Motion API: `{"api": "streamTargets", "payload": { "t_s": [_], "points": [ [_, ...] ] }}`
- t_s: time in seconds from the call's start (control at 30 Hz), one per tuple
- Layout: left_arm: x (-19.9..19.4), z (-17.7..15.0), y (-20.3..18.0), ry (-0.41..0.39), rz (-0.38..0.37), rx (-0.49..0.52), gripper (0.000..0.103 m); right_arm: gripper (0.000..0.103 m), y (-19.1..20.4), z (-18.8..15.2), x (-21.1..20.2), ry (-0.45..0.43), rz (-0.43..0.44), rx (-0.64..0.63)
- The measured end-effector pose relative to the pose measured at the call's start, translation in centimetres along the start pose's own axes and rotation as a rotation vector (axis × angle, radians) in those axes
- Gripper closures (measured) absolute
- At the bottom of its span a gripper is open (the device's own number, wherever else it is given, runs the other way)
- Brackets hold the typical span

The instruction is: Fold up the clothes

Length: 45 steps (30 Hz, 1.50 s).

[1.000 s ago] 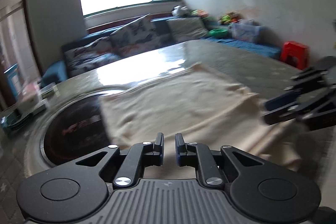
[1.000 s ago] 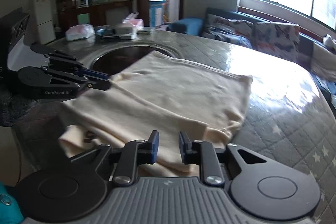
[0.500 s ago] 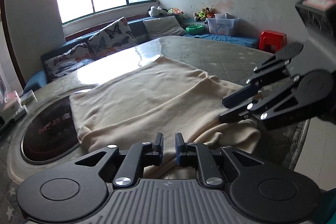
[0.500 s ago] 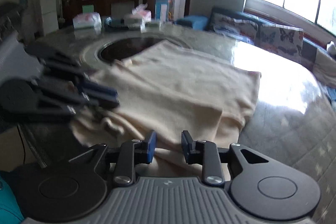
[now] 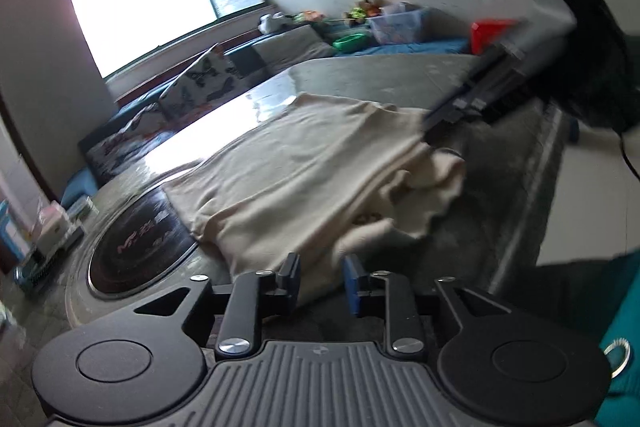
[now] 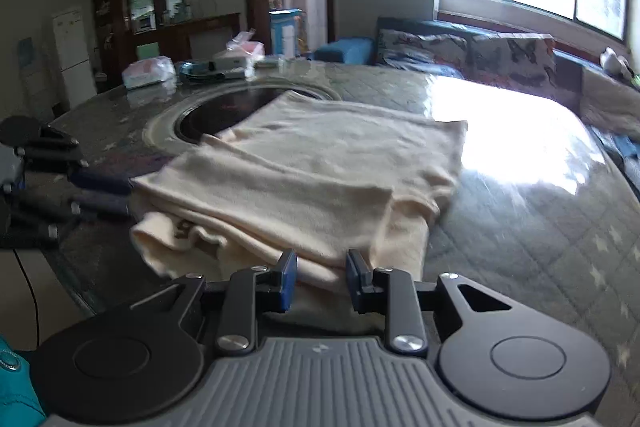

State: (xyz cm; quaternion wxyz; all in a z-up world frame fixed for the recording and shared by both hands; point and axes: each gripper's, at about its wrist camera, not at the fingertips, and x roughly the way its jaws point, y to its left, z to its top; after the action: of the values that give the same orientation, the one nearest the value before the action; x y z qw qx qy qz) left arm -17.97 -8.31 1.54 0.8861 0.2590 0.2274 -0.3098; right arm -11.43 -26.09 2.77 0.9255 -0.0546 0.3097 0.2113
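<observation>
A cream garment (image 5: 304, 171) lies partly folded on the round table, with rumpled layers at its near edge; it also shows in the right wrist view (image 6: 320, 179). My left gripper (image 5: 320, 281) is open and empty, its fingers at the garment's near edge. My right gripper (image 6: 318, 281) is open and empty, just above the garment's near folded edge. The right gripper (image 5: 440, 117) appears blurred at the garment's far right corner in the left wrist view. The left gripper (image 6: 100, 193) appears at the garment's left edge in the right wrist view.
The table (image 6: 520, 227) has a quilted grey cover and a dark round inset (image 5: 140, 247) partly under the garment. Tissue packs and boxes (image 6: 192, 71) sit at its far side. A sofa with cushions (image 6: 460, 55) stands by the window. A red stool (image 5: 488, 31) stands beyond.
Both grippers have opened wider and dropped toward the garment's near edge. The views have swung, and each gripper now sits close to the cloth.
</observation>
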Motion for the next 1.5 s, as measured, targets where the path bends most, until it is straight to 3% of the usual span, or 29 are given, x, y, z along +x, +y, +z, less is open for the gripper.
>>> {"api": "streamTargets", "payload": {
  "t_s": [0.13,0.37,0.63,0.7,0.8,1.13,1.23,1.4,1.47,1.5],
  "points": [
    [0.8,0.1,-1.3,-0.023,0.006,0.063,0.074,0.076,1.4,1.3,1.1,-0.021,0.048,-0.044],
    [2.0,0.1,-1.9,-0.044,-0.001,0.094,0.073,0.073,3.2,1.4,3.8,0.029,0.091,-0.107],
    [2.9,0.5,-2.0,-0.079,-0.020,0.099,0.080,0.071,2.1,1.7,0.7,0.003,0.062,-0.096],
    [3.0,0.7,-1.6,-0.088,-0.024,0.081,0.089,0.070,1.9,1.4,0.1,0.016,0.049,-0.120],
    [3.0,1.1,-0.8,-0.101,-0.018,0.039,0.094,0.062,1.6,0.9,-0.7,0.037,0.039,-0.159],
    [4.3,2.8,3.4,-0.082,-0.025,-0.150,0.094,0.057,1.9,-0.1,-0.9,0.057,0.059,-0.274],
    [4.5,2.9,3.7,-0.075,-0.028,-0.162,0.094,0.048,1.8,0.2,-0.2,0.057,0.070,-0.273],
    [4.3,2.5,3.4,-0.067,-0.028,-0.158,0.090,0.057,1.8,0.9,1.0,0.057,0.089,-0.271],
    [3.9,2.3,3.0,-0.069,-0.023,-0.141,0.086,0.074,1.7,1.1,1.5,0.056,0.097,-0.271],
    [3.6,2.0,2.8,-0.072,-0.017,-0.129,0.082,0.076,1.7,1.2,1.7,0.056,0.101,-0.270]
  ]
}}
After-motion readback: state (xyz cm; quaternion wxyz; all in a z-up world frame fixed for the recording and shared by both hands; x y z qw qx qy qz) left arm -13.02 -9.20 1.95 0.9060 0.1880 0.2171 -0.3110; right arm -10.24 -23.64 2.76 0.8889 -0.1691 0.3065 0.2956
